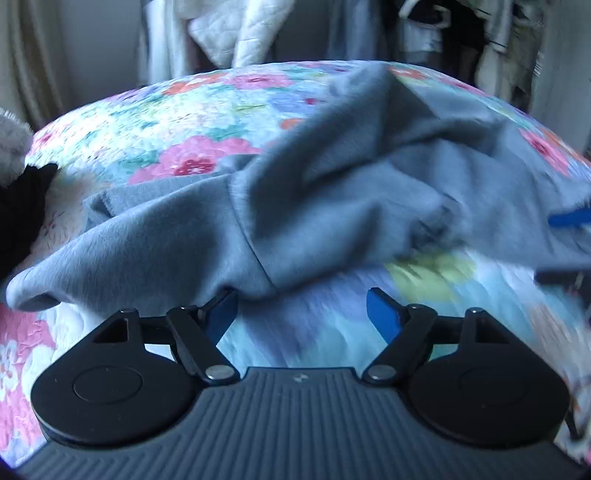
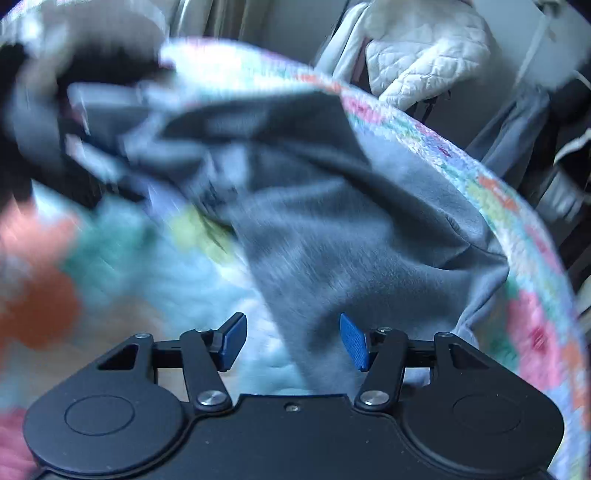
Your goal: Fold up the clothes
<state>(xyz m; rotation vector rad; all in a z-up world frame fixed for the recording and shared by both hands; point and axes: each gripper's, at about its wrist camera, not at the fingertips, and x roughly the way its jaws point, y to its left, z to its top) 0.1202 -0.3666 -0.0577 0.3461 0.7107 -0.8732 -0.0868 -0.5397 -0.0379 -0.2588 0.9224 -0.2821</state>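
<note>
Free room: bare floral bedspread lay between the spread fingers of the left gripper, and to the left of the right gripper. Obstacles: rumpled grey garment across mid-bed, its hem at the left gripper's left finger; black cloth at left edge; hanging clothes behind the bed

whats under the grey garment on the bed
The grey garment lies crumpled on the floral quilt, which shows all around it. Whatever sits beneath its folds is covered, so only the quilt can be confirmed.
</note>
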